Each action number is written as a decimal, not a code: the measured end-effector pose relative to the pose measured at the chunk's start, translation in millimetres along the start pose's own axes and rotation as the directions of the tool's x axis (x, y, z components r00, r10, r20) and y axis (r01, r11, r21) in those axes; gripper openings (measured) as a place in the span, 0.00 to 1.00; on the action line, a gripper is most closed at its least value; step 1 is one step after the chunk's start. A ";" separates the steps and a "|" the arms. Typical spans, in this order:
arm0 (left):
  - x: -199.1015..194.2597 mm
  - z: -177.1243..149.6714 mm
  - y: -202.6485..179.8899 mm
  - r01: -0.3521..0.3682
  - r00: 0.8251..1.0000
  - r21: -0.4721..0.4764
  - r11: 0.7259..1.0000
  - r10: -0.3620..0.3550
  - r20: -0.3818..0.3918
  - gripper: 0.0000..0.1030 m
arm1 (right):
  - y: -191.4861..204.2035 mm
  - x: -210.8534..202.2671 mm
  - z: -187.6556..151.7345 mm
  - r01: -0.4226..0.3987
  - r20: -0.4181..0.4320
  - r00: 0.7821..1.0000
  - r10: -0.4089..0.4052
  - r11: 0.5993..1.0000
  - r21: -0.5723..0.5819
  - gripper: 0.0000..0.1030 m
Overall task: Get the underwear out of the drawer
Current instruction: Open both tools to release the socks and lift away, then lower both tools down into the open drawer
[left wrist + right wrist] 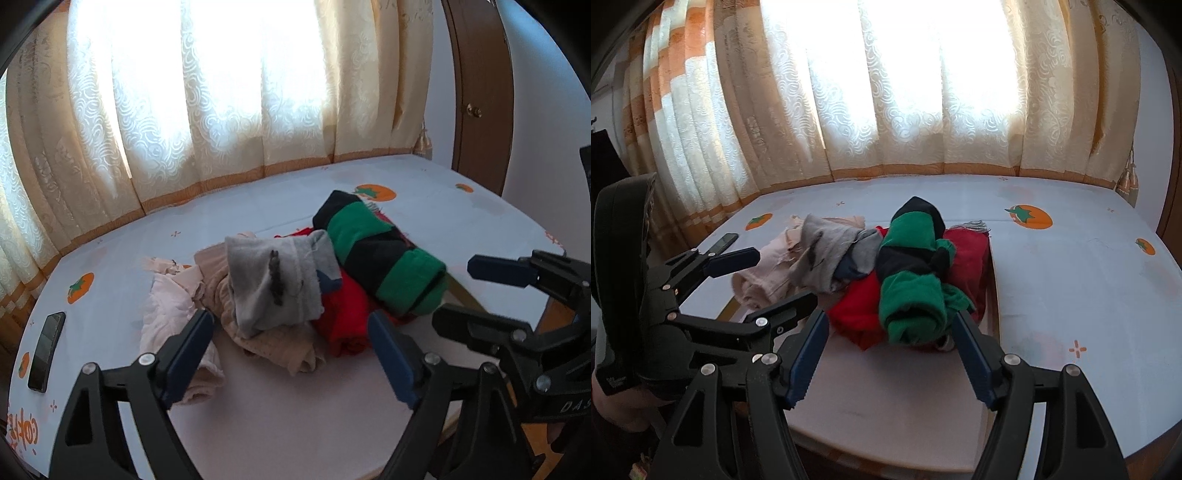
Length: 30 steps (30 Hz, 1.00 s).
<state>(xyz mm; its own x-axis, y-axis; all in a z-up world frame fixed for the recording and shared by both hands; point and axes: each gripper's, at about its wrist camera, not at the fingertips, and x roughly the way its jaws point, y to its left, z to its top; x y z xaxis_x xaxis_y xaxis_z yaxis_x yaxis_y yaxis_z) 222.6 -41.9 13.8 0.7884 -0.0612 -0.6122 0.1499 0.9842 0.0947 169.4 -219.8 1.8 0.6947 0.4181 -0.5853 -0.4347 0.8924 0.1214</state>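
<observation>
A pile of underwear lies on a pale pink pad (295, 413) (886, 398). It holds a rolled green and black piece (384, 254) (912, 277), a red piece (343, 321) (855, 308), a grey piece (273, 284) (827, 254), a beige piece (273, 345) and a pale pink piece (170, 306) (764, 273). My left gripper (291, 321) (783, 277) stands open just short of the grey and beige pieces, holding nothing. My right gripper (891, 319) (456, 291) is open in front of the green roll, not touching it. No drawer is in view.
The pad rests on a light blue cloth (110, 254) (1071, 266) printed with orange fruit. A dark phone (46, 350) (724, 242) lies at its left edge. Cream curtains (221, 92) hang behind, and a brown wooden door (480, 92) stands at the far right.
</observation>
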 end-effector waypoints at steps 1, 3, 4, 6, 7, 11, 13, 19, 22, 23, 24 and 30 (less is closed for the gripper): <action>-2.6 -1.6 -0.5 0.007 1.000 -0.004 1.000 -0.007 0.001 0.85 | 0.7 -2.7 -1.8 -0.006 0.004 1.000 0.006 1.000 0.002 0.69; -5.9 -3.8 -1.6 0.012 1.000 -0.004 1.000 -0.012 0.001 0.85 | 2.8 -6.7 -6.1 -0.018 0.003 1.000 0.018 1.000 0.004 0.69; -8.8 -5.5 -2.8 0.017 1.000 -0.003 1.000 -0.017 0.004 0.85 | 4.4 -9.3 -8.4 -0.023 0.003 1.000 0.023 1.000 0.002 0.69; -15.0 -8.8 -4.3 0.028 1.000 -0.005 1.000 -0.028 0.011 0.85 | 7.9 -15.5 -14.0 -0.027 0.007 1.000 0.027 1.000 -0.006 0.69; -18.9 -11.0 -5.2 0.035 0.999 -0.007 0.999 -0.035 0.016 0.85 | 9.6 -18.8 -16.6 -0.027 0.009 1.000 0.027 1.000 -0.010 0.69; -31.4 -18.9 -10.0 0.056 0.998 -0.002 0.998 -0.056 0.027 0.85 | 14.0 -32.6 -28.2 -0.045 0.013 0.999 0.045 0.999 -0.013 0.70; -38.4 -23.5 -14.1 0.068 0.997 0.005 0.998 -0.068 0.032 0.86 | 16.5 -38.8 -34.4 -0.048 0.015 0.999 0.048 0.999 -0.021 0.70; -51.7 -37.5 -23.8 0.083 0.996 0.026 0.996 -0.084 0.037 0.87 | 23.0 -47.8 -53.1 -0.042 0.007 0.999 0.042 0.998 -0.042 0.70; -55.4 -46.3 -25.8 0.096 0.995 0.023 0.995 -0.097 0.031 0.87 | 23.2 -51.1 -62.8 -0.042 0.004 0.999 0.042 0.998 -0.043 0.70; -56.3 -49.0 -26.6 0.097 0.995 0.025 0.995 -0.097 0.030 0.87 | 22.5 -51.8 -65.1 -0.042 0.004 0.999 0.042 0.998 -0.044 0.71; -57.6 -52.2 -28.0 0.097 0.995 0.027 0.995 -0.097 0.027 0.88 | 22.8 -52.9 -68.3 -0.045 0.003 0.999 0.045 0.998 -0.041 0.71; -61.0 -71.3 -27.5 0.099 0.995 0.019 0.995 -0.099 0.012 0.88 | 26.1 -52.8 -89.1 -0.053 -0.020 0.998 0.052 0.998 -0.045 0.71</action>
<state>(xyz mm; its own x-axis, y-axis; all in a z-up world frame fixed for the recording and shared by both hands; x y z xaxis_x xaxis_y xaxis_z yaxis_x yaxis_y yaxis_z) 127.9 -53.4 -7.5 0.7765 -0.1602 -0.6094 0.2386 0.9699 0.0490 70.3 -233.8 -35.6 0.6598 0.4606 -0.5938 -0.4965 0.8603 0.1157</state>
